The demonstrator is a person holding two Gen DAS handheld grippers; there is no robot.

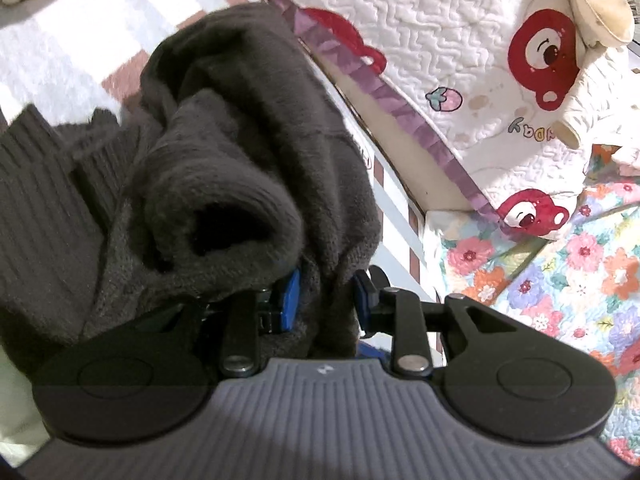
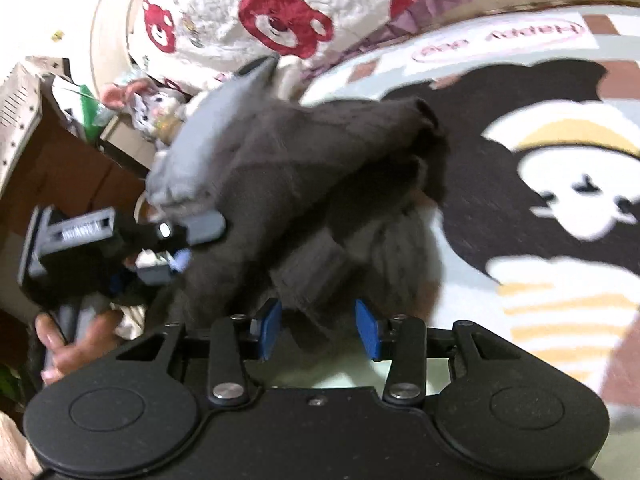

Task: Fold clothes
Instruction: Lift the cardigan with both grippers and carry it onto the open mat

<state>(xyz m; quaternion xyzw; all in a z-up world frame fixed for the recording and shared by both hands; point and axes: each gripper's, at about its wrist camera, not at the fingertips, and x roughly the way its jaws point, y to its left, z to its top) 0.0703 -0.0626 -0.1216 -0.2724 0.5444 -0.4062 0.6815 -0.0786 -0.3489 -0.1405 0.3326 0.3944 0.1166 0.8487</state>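
Left wrist view: the left gripper [image 1: 326, 296] pinched a bunched dark brown sweater [image 1: 224, 152] above a checked rug [image 1: 60, 48], beside a bear-print quilt [image 1: 460, 60] and floral bedding [image 1: 560, 272].

Right wrist view: the right gripper [image 2: 318, 330] stood spread, sweater [image 2: 320, 184] hanging just ahead over a cartoon rug [image 2: 560, 200].

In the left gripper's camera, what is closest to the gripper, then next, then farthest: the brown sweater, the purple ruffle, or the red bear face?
1. Brown sweater, between the left gripper's fingers.
2. Purple ruffle, beyond, to the right.
3. Red bear face, upper right.
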